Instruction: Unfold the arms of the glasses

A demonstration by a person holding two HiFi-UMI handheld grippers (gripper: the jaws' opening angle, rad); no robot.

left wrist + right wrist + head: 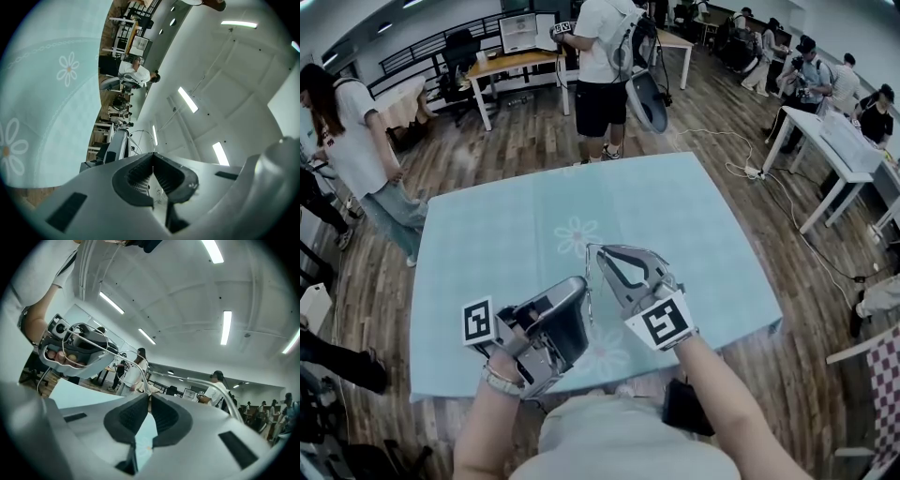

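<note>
**A:** Where are the glasses (143, 371), and what has them?

**B:** In the air between the two grippers, above the near part of the worktop (487, 244) and not resting on it. Right gripper (149, 397): jaws together on a thin wire of the frame, which runs straight into their tips. Left gripper (152, 155): jaws also together. The right gripper view shows the front of the frame at its tips, so I read it as pinching there.

**A:** Handling estimate?

**B:** Very light. Thin bare wire, springy rather than stiff, likely to bend or twist if squeezed hard or pulled off the hinge's line. Smooth metal could slip on the ribbed pads (129, 420). Best hold, in my judgement: one pair of jaws on the front near the hinge, the other well out along the arm, swinging it about the hinge only. A second wire (202, 381) sweeps past the right jaws to the side. I can't settle whether it is the other arm.

**A:** Surface and surroundings?

**B:** Pale blue cloth (675, 225) with a flower print, probably a soft landing if the glasses drop. Wooden floor (525, 141), a desk (520, 64) at the back, a cable (795, 223) trailing. A person (605, 66) stands just beyond the far edge, with more people off to the right.
</note>
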